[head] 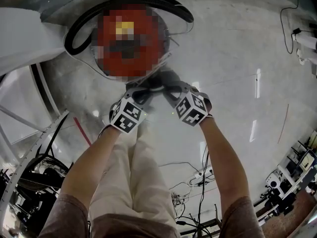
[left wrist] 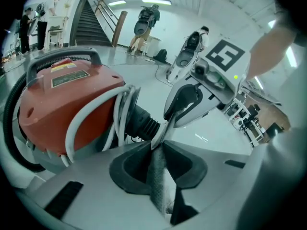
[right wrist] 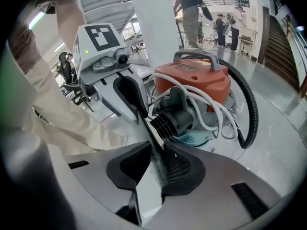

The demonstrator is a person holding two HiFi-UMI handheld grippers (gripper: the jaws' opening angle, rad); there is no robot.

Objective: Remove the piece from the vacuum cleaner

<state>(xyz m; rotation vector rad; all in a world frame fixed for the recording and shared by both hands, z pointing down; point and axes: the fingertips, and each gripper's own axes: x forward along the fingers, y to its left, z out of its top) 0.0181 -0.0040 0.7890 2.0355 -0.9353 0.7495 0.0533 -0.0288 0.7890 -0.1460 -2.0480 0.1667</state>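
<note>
Removal of the piece from the vacuum cleaner, early stage. The red vacuum cleaner (left wrist: pixel 67 99) stands on the floor (head: pixel 237 48) in front of the person, with its black hose (right wrist: pixel 249 109) looped round the body and a white cable (left wrist: pixel 79 123) wound across the front. The piece, a black ribbed connector (left wrist: pixel 142 122), is seated in the front of the machine and projects toward the grippers; no view shows it loosened or displaced. The left gripper (left wrist: pixel 158 150) and the right gripper (right wrist: pixel 156 150) point steeply down and converge from either side at the outer end of the connector, their tips just beside each other. On both grippers the fingers are drawn narrow, the tips all but meeting, with nothing thick between them. Whether either pair pinches a thin edge of the connector cannot be decided from these views. As judged here, the approach is complete and a grip is being sought. Freeing the connector from its socket and carrying it clear are still to be done.
</note>
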